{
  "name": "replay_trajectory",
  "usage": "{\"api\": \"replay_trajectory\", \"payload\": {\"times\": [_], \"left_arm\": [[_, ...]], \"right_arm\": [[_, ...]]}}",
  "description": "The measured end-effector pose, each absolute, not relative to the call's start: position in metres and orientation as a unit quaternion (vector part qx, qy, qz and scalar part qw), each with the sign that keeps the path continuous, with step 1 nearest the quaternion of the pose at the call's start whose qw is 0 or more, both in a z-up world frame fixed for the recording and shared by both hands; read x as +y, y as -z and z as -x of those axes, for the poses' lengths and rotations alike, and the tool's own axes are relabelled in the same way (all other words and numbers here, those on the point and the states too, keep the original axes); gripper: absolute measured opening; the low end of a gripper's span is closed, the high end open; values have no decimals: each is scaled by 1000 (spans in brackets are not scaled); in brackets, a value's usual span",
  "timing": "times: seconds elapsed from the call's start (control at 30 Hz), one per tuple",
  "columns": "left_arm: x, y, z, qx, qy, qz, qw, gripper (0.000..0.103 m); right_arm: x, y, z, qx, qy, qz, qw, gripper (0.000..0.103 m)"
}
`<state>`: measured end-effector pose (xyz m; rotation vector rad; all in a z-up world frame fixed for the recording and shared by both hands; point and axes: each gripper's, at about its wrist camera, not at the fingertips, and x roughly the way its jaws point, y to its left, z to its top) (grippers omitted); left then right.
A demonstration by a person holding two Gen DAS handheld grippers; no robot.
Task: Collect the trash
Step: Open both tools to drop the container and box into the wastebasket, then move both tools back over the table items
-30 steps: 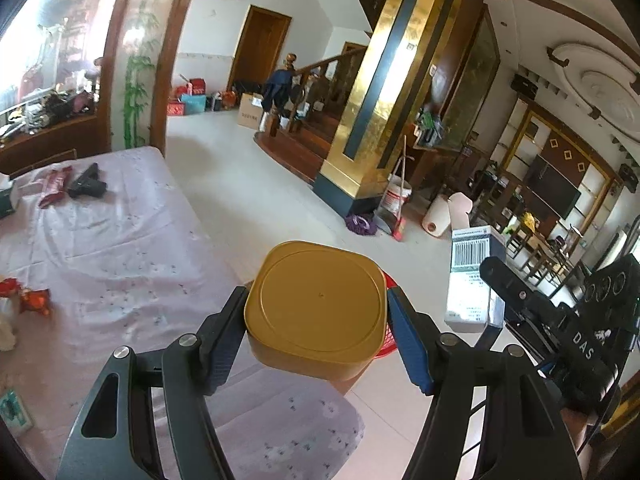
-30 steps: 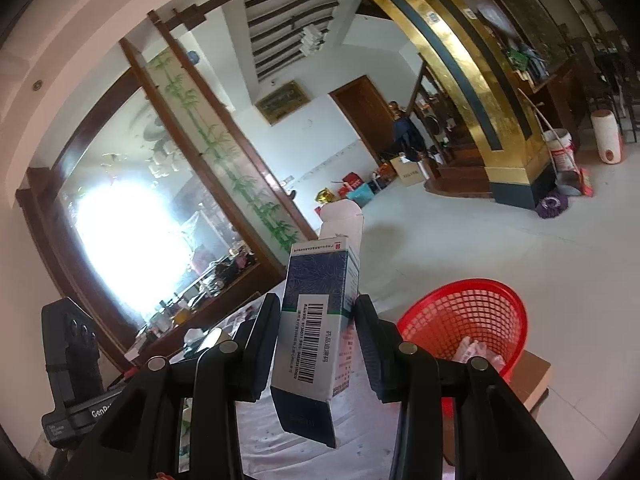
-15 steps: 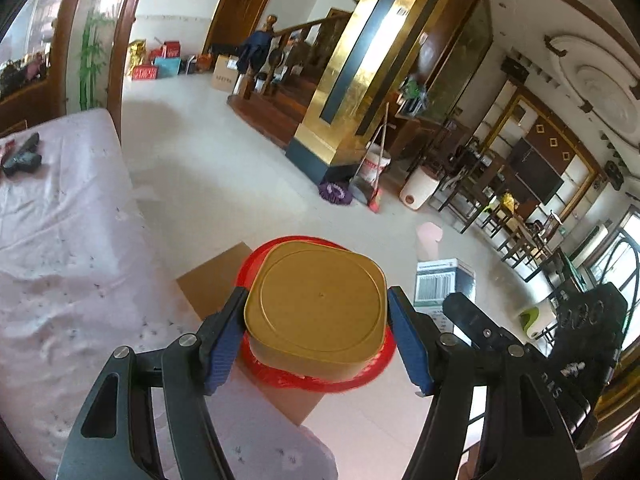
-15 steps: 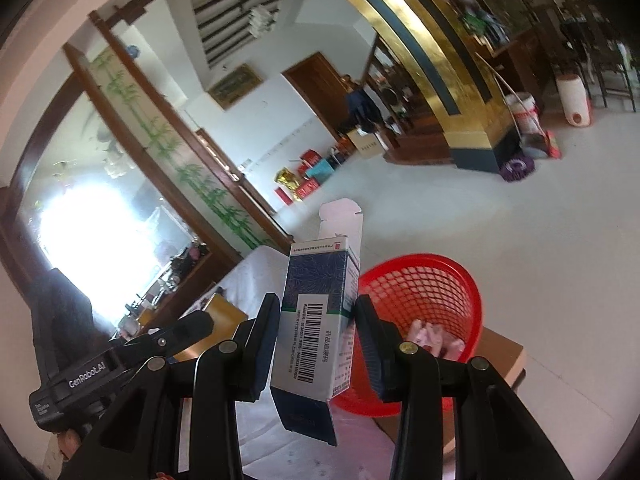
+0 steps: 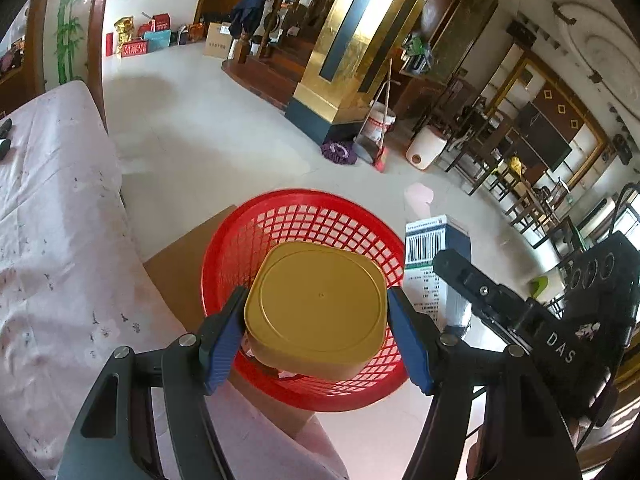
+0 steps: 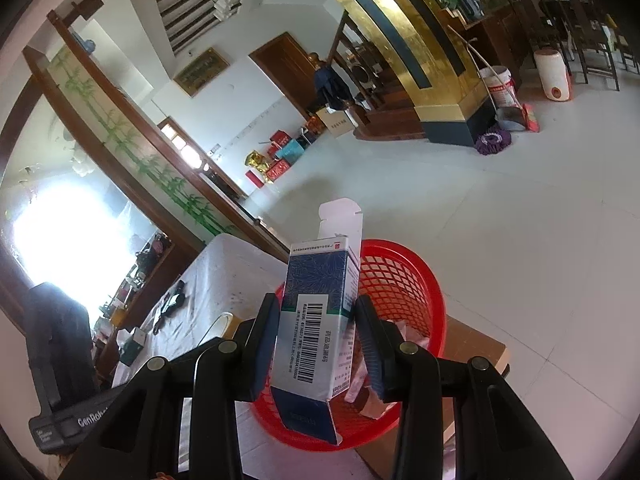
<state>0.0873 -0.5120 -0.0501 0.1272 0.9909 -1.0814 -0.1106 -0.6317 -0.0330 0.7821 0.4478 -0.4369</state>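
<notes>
Both hands over the red basket, trash gripped and ready to drop.

My left gripper (image 5: 316, 322) is clamped moderately wide on the gold tub (image 5: 318, 312), its blue pads pressed to both sides, and it hangs right above the red basket (image 5: 236, 240) — the tub fills the basket's mouth toward 6 o'clock. My right gripper (image 6: 316, 344) pinches the blue-and-white carton (image 6: 316, 320) at a narrower gap, holding it upright over the basket's rim at 9 o'clock. I judge this the drop-off step: next I need to spread each pair of jaws and let the pieces fall inside, not onto the cardboard box (image 5: 180, 264) beneath. The right view alone shows wrappers (image 6: 404, 330) already lying in the basket; the left alone shows the tub — and the carton at 3 o'clock.
</notes>
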Motion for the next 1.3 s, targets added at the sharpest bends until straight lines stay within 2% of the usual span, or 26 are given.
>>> {"api": "replay_trajectory", "payload": {"times": [0.23,0.3,0.37,0.47,0.6,0.7,0.83,1.0,1.13,1.3], "left_arm": [[-518,69,-88,467,492,-74,731,68],[-518,72,-89,474,490,-76,728,68],[-513,69,-91,480,491,-73,723,68],[-504,61,-90,474,497,-58,725,76],[-481,36,-85,451,502,-47,736,78],[-449,16,-79,426,496,-47,755,82],[-380,-16,-66,385,478,-33,789,87],[-295,-46,-48,318,407,-41,855,92],[-231,-59,-41,284,344,-56,893,93],[-153,-62,-51,281,279,-34,918,93]], "right_arm": [[-639,43,106,222,217,-385,869,44],[-641,45,108,221,219,-395,864,49],[-643,44,113,215,213,-409,861,60],[-640,33,120,204,216,-404,865,61],[-628,16,126,192,207,-401,871,62],[-612,0,131,183,195,-391,880,63],[-577,-24,132,165,169,-374,897,73],[-517,-49,112,166,106,-340,919,77],[-467,-60,84,179,49,-312,932,81],[-410,-58,50,204,-13,-286,936,81]]}}
